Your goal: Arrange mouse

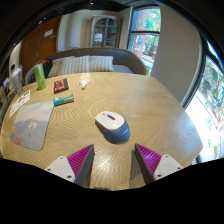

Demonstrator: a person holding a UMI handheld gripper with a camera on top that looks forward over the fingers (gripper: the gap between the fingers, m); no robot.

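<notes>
A white and grey computer mouse (112, 125) lies on the round wooden table (150, 105), just ahead of my fingers and a little right of the midline. A light grey mouse pad (33, 125) lies flat on the table far to the left of the mouse. My gripper (113, 158) is open and empty; its two pink pads stand wide apart with bare table between them. The mouse is beyond the fingertips, not between them.
A green bottle (40, 75), a dark red box (61, 86) and a small teal and red item (64, 100) stand at the table's far left. A small white object (84, 84) sits farther back. A grey sofa (95, 62) is beyond the table.
</notes>
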